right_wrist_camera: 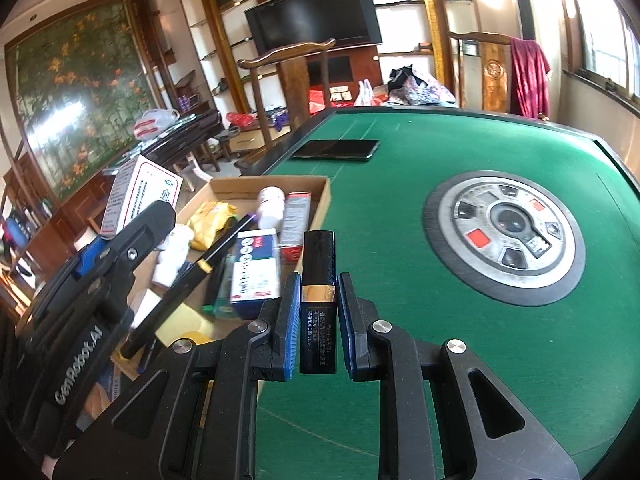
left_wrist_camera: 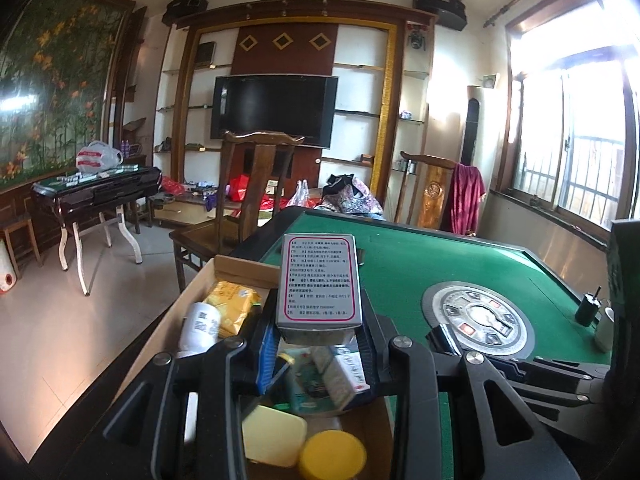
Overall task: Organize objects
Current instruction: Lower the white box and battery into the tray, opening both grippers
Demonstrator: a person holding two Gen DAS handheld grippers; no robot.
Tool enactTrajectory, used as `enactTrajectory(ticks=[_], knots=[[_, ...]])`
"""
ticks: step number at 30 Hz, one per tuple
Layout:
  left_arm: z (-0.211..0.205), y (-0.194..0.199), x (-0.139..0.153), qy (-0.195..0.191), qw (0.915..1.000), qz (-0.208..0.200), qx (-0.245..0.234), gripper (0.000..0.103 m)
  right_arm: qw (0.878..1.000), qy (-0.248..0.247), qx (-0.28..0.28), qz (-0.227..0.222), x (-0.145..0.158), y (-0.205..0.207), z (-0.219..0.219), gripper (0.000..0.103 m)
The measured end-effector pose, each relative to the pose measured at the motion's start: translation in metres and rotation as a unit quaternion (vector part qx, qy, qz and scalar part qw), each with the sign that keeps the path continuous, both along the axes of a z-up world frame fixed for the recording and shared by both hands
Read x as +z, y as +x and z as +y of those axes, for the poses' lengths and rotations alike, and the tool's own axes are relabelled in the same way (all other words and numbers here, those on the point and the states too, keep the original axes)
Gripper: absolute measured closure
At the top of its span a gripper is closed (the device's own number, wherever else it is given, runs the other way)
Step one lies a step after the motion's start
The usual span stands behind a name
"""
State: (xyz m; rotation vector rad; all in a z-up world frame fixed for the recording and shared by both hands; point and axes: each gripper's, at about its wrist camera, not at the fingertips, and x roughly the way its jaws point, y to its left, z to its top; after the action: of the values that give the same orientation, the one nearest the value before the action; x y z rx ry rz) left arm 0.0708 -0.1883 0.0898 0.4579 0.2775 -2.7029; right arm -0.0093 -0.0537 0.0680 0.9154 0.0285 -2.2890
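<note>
Lipstick sits clamped in our right tongs, over the green surface: small, rigid, slick, so we judge mid-body best. Our left tongs grip a light medicine box above the cardboard tray. Beyond stand a chair and television.

You had a white medicine box with a red-bordered panel of small print standing upright above the open cardboard box, clamped in your left tool. In your right tool stood a black lipstick tube with a gold band, upright over the green table, beside that cardboard box.
</note>
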Motion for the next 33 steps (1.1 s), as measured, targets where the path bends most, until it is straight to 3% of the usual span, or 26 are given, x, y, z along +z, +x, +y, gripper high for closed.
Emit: enactTrajectory(ticks=[15,33], knots=[[-0.078,-0.010,-0.028,0.099,0.9936,-0.047,0.028,0.069,0.998,0.015,0.058,-0.026,-0.013,0.017,-0.052,0.085],[-0.083,-0.018,-0.045,0.122,0.9895,-0.076,0.015,0.069,0.995,0.039,0.075,-0.048,-0.034,0.002,-0.097,0.085]])
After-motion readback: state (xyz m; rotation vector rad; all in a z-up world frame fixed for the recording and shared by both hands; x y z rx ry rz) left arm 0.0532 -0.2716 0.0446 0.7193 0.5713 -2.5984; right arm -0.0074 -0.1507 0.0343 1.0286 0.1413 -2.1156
